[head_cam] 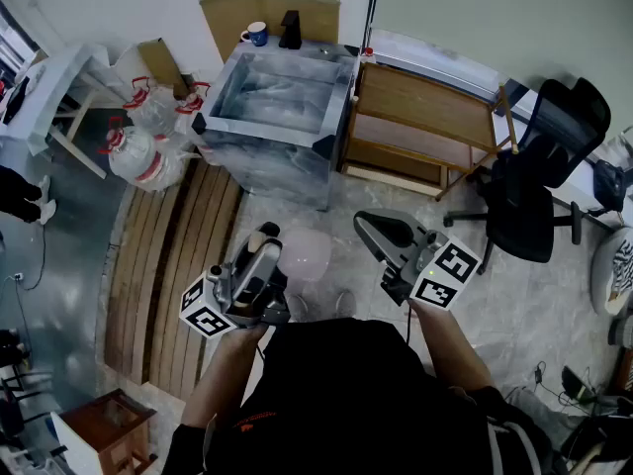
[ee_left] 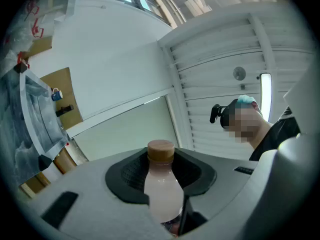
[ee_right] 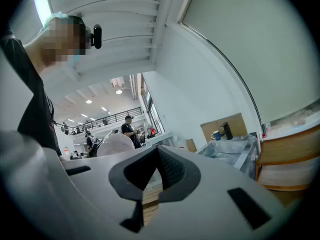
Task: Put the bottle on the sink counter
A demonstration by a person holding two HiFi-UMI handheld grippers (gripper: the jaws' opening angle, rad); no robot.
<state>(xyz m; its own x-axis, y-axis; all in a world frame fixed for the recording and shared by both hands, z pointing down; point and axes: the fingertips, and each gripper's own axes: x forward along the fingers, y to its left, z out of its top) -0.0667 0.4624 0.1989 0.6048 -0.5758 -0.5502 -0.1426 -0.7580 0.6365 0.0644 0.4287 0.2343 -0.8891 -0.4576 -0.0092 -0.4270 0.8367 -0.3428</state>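
Observation:
A small bottle [ee_left: 162,189] of pale pinkish liquid with a brown cap stands upright between the jaws of my left gripper [ee_left: 161,171], which is shut on its body. In the head view the left gripper [head_cam: 262,250] is low at centre left, and the bottle's cap [head_cam: 268,233] sticks out at its tip. My right gripper [head_cam: 371,224] hovers beside it to the right, shut with nothing in it; its pads [ee_right: 170,166] meet at the tips. The plastic-wrapped steel sink unit [head_cam: 259,144] stands ahead, some way beyond both grippers.
A blue-and-white mug [head_cam: 255,34] and a black fixture [head_cam: 290,30] sit on the counter behind the basin. A wooden trolley [head_cam: 425,117] is right of the sink, then a black office chair [head_cam: 544,166]. Filled plastic bags [head_cam: 148,137] lie left; a slatted wooden platform [head_cam: 183,255] runs below them.

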